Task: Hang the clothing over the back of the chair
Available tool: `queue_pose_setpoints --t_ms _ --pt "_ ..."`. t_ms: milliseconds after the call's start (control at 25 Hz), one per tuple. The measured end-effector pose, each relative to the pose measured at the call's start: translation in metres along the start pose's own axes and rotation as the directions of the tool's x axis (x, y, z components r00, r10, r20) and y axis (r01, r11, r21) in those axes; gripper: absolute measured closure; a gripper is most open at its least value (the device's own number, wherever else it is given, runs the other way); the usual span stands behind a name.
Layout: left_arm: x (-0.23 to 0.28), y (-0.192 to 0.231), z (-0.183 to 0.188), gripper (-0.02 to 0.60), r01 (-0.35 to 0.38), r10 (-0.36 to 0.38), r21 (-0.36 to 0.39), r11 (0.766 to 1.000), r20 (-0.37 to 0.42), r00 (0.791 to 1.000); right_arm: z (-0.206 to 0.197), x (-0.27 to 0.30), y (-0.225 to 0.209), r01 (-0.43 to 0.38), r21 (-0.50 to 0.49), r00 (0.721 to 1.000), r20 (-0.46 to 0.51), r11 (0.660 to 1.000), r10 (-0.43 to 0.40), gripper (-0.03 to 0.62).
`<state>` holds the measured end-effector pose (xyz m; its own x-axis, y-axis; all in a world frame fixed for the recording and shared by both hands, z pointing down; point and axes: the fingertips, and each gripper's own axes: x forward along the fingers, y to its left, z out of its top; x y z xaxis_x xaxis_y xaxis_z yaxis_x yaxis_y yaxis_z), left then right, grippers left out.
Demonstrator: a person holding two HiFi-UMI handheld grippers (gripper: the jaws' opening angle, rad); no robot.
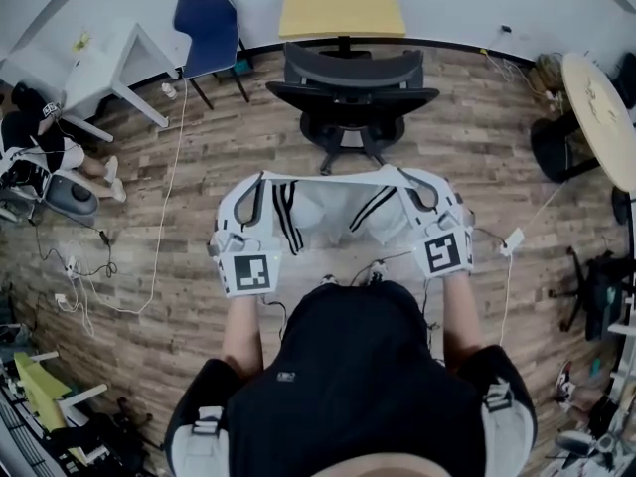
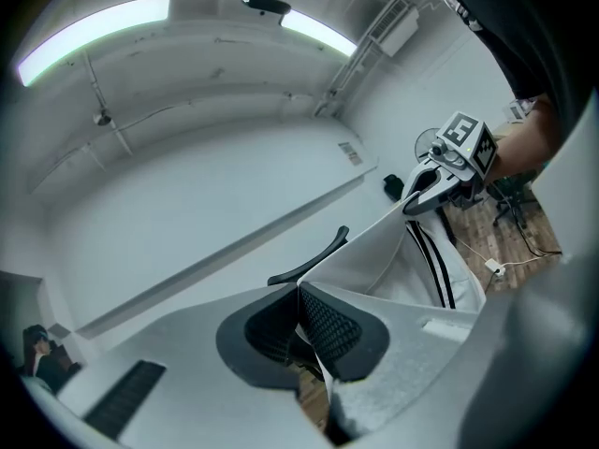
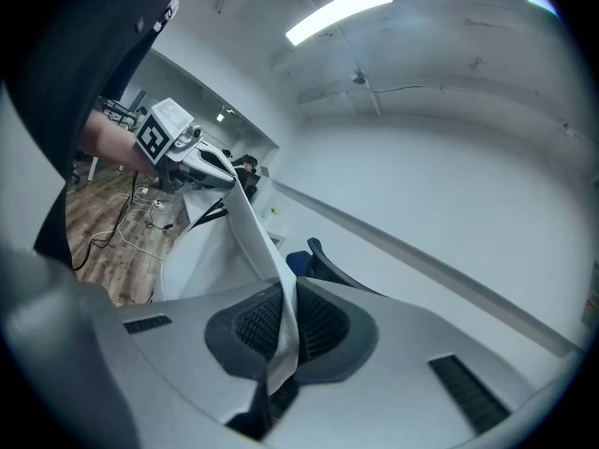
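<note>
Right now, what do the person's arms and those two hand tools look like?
The left gripper and right gripper are pale grey plastic shells with black mesh-textured pads inside the jaws. Each carries a white cube printed with black square markers. Thin cables trail back toward the person, who wears a black short-sleeved top.

Open floor [image 1: 248, 147] lies between the stretched clothing [image 1: 333, 212] and the black chair [image 1: 348, 85] standing straight ahead.

Left gripper [image 1: 256, 182] and right gripper [image 1: 405, 177] level, side by side, jaws clamped on clothing [image 1: 333, 215]
</note>
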<state>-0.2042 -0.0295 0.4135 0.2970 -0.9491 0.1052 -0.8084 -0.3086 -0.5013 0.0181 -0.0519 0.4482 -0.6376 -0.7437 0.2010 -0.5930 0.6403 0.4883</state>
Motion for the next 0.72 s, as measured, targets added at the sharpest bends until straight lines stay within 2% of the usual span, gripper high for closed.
queue_pose_setpoints --t_ms 160,720 --pt "0.020 -0.004 0.009 0.580 -0.038 0.037 -0.035 0.999 -0.024 0.999 -0.006 0.007 -0.027 -0.034 -0.025 0.999 0.036 0.999 0.035 0.597" --pt "0.051 -0.031 0.058 0.580 -0.159 0.160 0.020 0.987 -0.029 0.987 -0.013 -0.009 -0.094 -0.062 -0.107 0.990 0.123 0.992 0.075 0.597"
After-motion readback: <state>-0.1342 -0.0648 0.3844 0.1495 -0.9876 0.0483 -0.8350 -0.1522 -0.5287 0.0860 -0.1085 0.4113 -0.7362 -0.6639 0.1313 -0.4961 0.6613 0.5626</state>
